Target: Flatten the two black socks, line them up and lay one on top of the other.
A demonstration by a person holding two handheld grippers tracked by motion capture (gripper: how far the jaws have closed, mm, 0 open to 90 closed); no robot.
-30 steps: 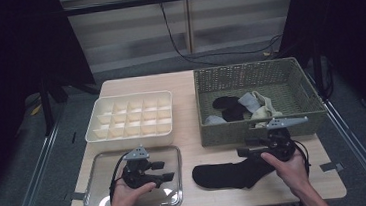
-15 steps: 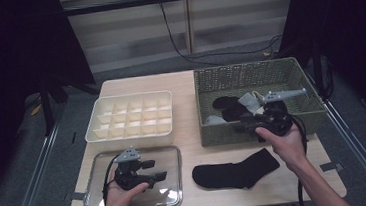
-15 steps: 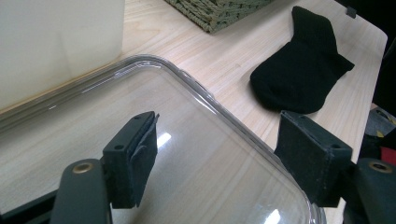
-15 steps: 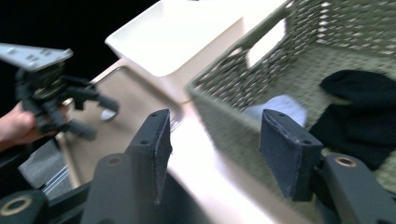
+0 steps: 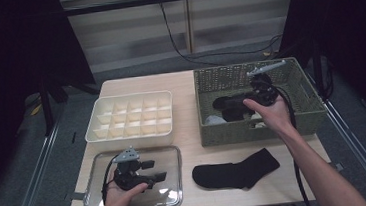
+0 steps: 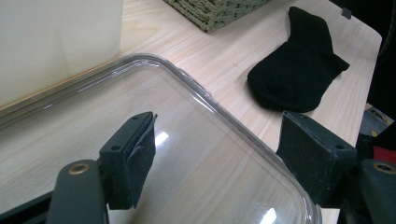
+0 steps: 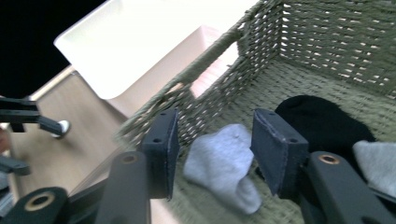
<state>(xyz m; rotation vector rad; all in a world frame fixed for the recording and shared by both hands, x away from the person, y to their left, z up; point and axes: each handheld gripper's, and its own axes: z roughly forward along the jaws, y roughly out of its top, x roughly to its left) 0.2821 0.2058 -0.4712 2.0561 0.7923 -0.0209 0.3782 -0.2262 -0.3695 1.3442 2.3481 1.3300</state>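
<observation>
A pale wooden surface (image 5: pixel 190 147) stands in a dim room with dark curtains at either side and cables trailing across the floor behind it. At its near left lies a clear plastic lid (image 5: pixel 168 157), and the left gripper (image 5: pixel 149 170) hovers over it in the person's left hand (image 5: pixel 121 196); the left gripper view shows its fingers (image 6: pixel 133 154) spread wide above the lid with nothing between them, having just been opening. Behind the lid sits a white compartment tray (image 5: pixel 131 116) with its cells bare. To the right of the lid, flat near the front edge, lies a black sock (image 5: pixel 237 171), untouched and well apart from both grippers. At the far right stands a woven green basket (image 5: pixel 223 132), and the right gripper (image 5: pixel 243 100) is held over its inside by the right hand (image 5: pixel 269 113). In the right gripper view its fingers (image 7: pixel 280 149) stand partly open and empty, having just been closing, poised above a grey sock (image 7: pixel 219 163) that lies on the basket floor just beside a dark sock (image 7: pixel 327 119), with another pale sock (image 7: pixel 378 161) at the edge of that view.
</observation>
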